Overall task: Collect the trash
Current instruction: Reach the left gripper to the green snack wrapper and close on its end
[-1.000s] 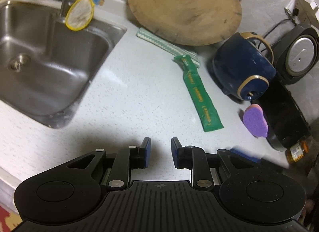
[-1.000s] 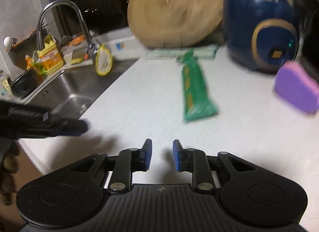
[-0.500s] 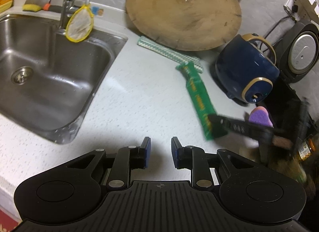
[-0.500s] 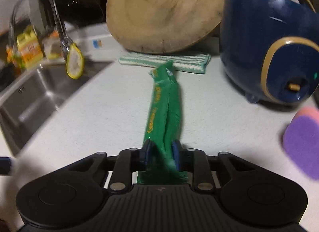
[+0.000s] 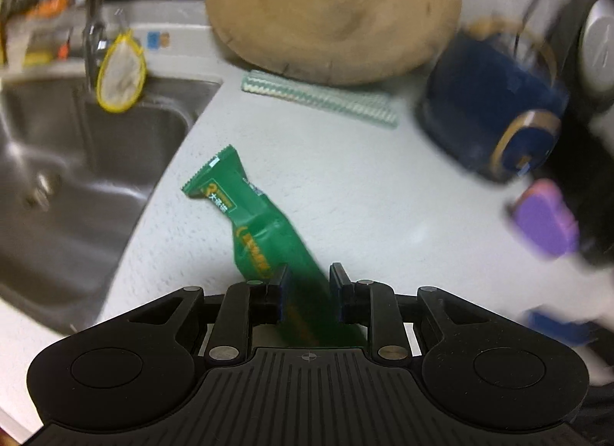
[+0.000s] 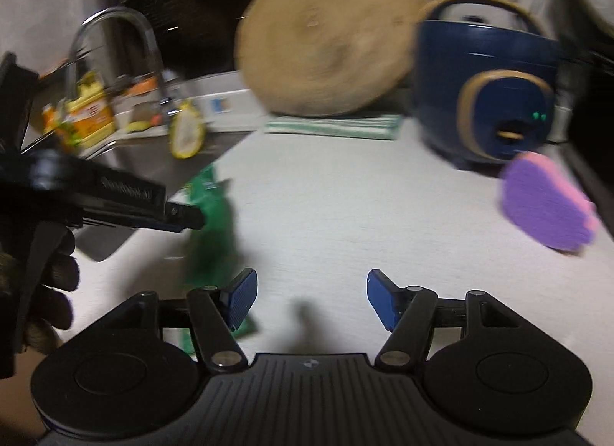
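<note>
A: Wrapper point(image 5: 264, 227), green, long and flat, creased at mid-length. It sits between the jaws of the left gripper point(image 5: 306, 284), whose pads stand close either side of its lower end; contact looks likely but blur hides it, so whether they are clamped cannot be told. The far end reaches toward the table edge by the sink point(image 5: 76, 162).

B: Handling?

A: Judged light, thin and limp, with a slick film surface. It should fold rather than resist and could slide out of a shallow pinch. Best hold: across the flat width, well in from the end, near the crease.

B: Right gripper point(image 6: 311, 294)?

A: Its jaws are wide apart and hold nothing; it hovers over bare table, wrapper just beside its left finger.
</note>
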Demonstrator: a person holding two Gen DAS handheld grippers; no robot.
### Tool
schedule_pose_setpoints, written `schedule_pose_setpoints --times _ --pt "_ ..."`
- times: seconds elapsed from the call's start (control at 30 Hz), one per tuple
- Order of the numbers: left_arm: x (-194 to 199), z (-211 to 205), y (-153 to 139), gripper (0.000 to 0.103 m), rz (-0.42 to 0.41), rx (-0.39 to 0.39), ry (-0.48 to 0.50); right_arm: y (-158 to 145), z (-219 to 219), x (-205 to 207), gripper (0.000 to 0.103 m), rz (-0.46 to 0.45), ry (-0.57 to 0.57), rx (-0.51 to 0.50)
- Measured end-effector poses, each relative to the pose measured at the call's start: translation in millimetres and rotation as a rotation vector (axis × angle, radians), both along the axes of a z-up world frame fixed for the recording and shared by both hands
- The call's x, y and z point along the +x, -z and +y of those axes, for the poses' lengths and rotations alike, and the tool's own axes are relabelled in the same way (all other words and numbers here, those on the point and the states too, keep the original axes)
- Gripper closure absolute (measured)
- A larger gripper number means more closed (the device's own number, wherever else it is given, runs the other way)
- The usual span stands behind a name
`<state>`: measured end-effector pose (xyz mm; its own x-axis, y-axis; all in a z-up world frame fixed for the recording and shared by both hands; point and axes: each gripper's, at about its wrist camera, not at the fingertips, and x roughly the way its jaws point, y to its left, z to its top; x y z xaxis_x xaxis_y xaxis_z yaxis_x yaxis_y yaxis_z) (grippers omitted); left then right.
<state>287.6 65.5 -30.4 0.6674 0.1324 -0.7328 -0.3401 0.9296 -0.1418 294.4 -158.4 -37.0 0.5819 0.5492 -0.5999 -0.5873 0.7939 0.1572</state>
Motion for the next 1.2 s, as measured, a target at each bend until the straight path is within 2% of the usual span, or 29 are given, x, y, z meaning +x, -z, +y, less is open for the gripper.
schedule_pose_setpoints --times 0.07,0.1,0.13,0.23,0.37,0.5,0.57,0.63,0.73,0.8,0.97,1.03,1.1,1.2 --pt "8.0 -11.6 10.3 0.069 0.057 0.111 0.017 0.4 -14.1 1.9 0.039 0.003 0.05 0.001" --pt "7.8 -15.5 12.7 0.063 0.055 0.153 0.027 1.4 -21.0 2.9 0.039 0.006 0.072 0.004" --pt "7.8 -18.6 14.4 0.062 0.057 0.189 0.035 2.1 -26.2 3.4 0.038 0.009 0.09 0.008" --pt "8.8 -21.5 17.1 0.062 0.07 0.23 0.048 8.2 -38.4 3.1 0.038 0.028 0.133 0.013" --pt "11.7 -16.3 15.7 0.062 0.079 0.171 0.046 14.3 -43.7 2.1 0.038 0.045 0.158 0.006" --pt "10.0 -9.4 13.2 0.062 0.031 -0.012 0.079 19.1 -44.6 0.1 0.038 0.067 0.16 -0.002" --pt "11.9 -11.9 14.0 0.062 0.013 -0.088 0.162 21.1 -44.2 -1.9 0.038 0.075 0.156 -0.005" --pt "13.3 -21.8 14.0 0.063 -0.003 -0.115 0.293 21.3 -42.6 -4.6 0.038 0.076 0.149 -0.008" --pt "11.6 -37.9 12.9 0.063 -0.003 -0.085 0.385 19.3 -40.3 -10.5 0.038 0.056 0.137 -0.014" --pt "10.8 -43.4 11.3 0.063 -0.002 -0.066 0.367 18.7 -39.0 -13.7 0.037 0.033 0.141 -0.029" --pt "8.4 -44.6 0.8 0.063 -0.049 -0.112 0.309 20.2 -31.5 -21.2 0.037 0.013 0.113 -0.043" --pt "8.1 -43.4 -4.2 0.063 -0.057 -0.105 0.306 22.9 -21.8 -26.5 0.039 0.038 0.071 -0.026" --pt "8.7 -42.8 -8.3 0.063 -0.053 -0.089 0.312 24.5 -8.2 -32.4 0.047 0.07 0.001 0.008" --pt "6.5 -42.0 -7.1 0.063 -0.025 -0.072 0.333 25.5 16.3 -42.9 0.048 0.089 -0.102 0.023"
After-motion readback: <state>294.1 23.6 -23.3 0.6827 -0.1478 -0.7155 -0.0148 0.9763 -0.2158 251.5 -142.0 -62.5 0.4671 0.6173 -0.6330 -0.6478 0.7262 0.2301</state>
